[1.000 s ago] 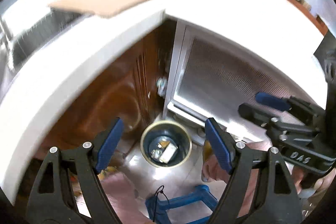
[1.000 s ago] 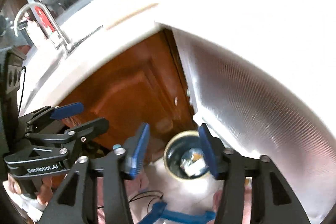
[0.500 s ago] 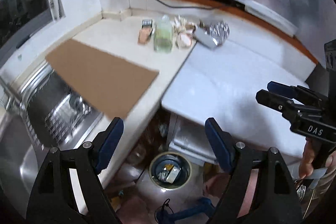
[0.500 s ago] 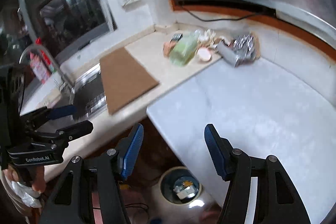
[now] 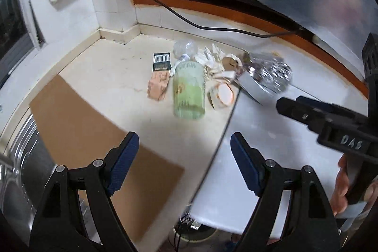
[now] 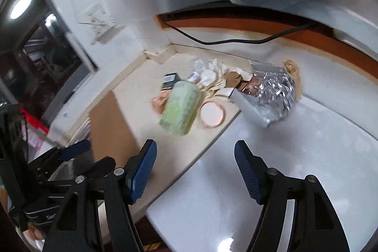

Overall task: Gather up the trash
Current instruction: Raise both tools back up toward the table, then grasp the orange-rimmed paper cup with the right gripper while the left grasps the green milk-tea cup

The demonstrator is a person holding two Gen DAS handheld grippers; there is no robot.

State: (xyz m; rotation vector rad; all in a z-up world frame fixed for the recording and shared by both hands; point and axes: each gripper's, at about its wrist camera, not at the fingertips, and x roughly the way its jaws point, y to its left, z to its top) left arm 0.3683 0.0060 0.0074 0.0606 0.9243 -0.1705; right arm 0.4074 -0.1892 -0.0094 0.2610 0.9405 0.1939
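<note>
Step in hand, as judged: approach to the next item of trash; nothing was carried

Left gripper [image 5: 183, 163]: jaws wide, empty, poised above the counter edge
Right gripper [image 6: 195, 171]: jaws opening, nothing between them

Trash, clustered in the counter's far corner, well apart from both grippers:
- green-tinted plastic bottle [image 5: 189, 93], on its side, nearest
- round paper lid [image 6: 212, 114], just beside the bottle
- crumpled foil [image 6: 275, 91], on a silver box
- barcoded packet [image 5: 161, 61]
- crumpled paper [image 5: 213, 58]

Cardboard sheet [image 5: 94, 141]: lay flat beside the sink [image 5: 14, 171]

Next move, as judged: reach forward, straddle the bottle across its width, then close
</note>
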